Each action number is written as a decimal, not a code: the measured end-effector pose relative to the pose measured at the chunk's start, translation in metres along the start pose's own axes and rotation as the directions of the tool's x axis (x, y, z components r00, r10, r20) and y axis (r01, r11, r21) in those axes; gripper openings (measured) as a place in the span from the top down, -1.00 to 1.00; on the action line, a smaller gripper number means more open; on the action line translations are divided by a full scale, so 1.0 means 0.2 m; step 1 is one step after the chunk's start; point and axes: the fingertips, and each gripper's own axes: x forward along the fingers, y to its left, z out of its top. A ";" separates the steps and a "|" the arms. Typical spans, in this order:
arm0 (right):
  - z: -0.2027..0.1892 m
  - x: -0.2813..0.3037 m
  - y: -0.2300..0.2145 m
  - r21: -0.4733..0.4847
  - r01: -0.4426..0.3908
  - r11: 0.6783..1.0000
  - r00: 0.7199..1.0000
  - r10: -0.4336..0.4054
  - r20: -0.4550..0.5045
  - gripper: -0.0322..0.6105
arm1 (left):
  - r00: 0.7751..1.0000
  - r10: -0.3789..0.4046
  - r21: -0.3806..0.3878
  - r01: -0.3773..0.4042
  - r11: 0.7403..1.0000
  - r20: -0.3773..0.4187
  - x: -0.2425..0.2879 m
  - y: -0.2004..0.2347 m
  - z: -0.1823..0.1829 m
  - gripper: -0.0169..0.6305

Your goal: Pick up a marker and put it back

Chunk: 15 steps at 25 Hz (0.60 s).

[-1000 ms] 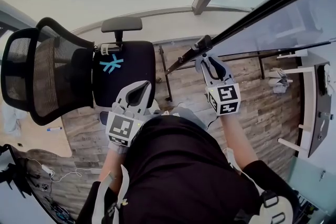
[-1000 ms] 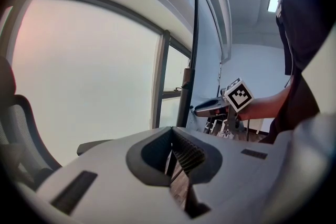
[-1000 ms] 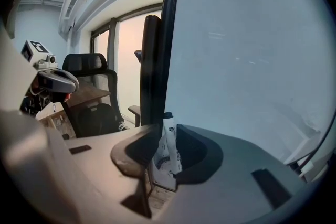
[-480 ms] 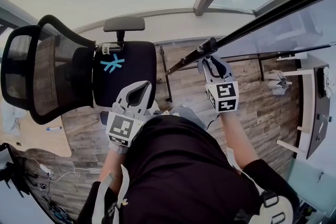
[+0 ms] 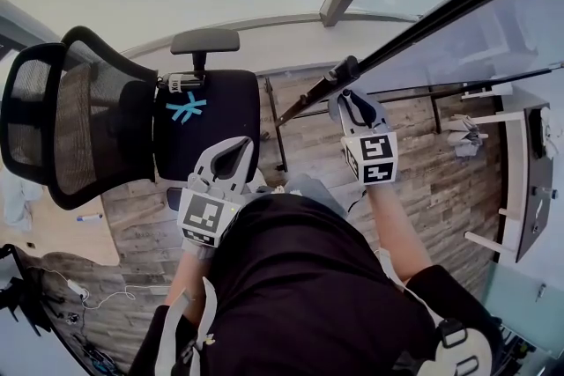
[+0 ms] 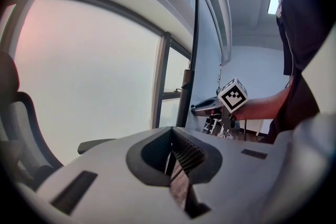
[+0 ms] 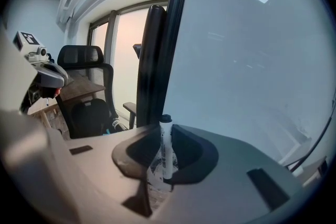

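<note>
In the right gripper view a white marker (image 7: 166, 148) with a black cap stands upright between the jaws, and my right gripper (image 7: 164, 165) is shut on it. It is held close to the whiteboard (image 7: 252, 55), beside the board's black frame (image 7: 169, 34). From the head view the right gripper (image 5: 351, 103) sits just under that black frame bar (image 5: 423, 20); I cannot make out the marker there. My left gripper (image 5: 234, 151) is held low in front of the person's body, over the chair seat. Its jaws (image 6: 176, 157) are shut with nothing between them.
A black mesh office chair (image 5: 132, 123) stands at the left, close to the left gripper. A light desk corner (image 5: 62, 233) with a small pen lies lower left, cables below it. White furniture (image 5: 515, 180) stands on the wood floor at the right.
Hardly anything differs. The right gripper with the marker has edged slightly up along the board's frame, and the left gripper has stayed where it was.
</note>
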 end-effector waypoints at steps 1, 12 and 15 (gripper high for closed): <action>0.00 -0.01 -0.01 0.011 0.004 1.000 1.000 -0.004 0.006 0.66 | 1.000 -0.002 0.002 0.002 1.000 0.000 0.00 0.00 0.00 0.92; 0.06 -0.11 -0.06 0.075 0.021 0.997 0.997 -0.026 0.066 0.66 | 0.999 -0.039 0.020 0.039 0.999 0.007 0.05 -0.10 0.03 0.92; 0.08 -0.15 -0.08 0.096 0.021 0.995 0.996 -0.029 0.087 0.66 | 0.998 -0.058 0.024 0.058 0.998 0.009 0.09 -0.14 0.04 0.92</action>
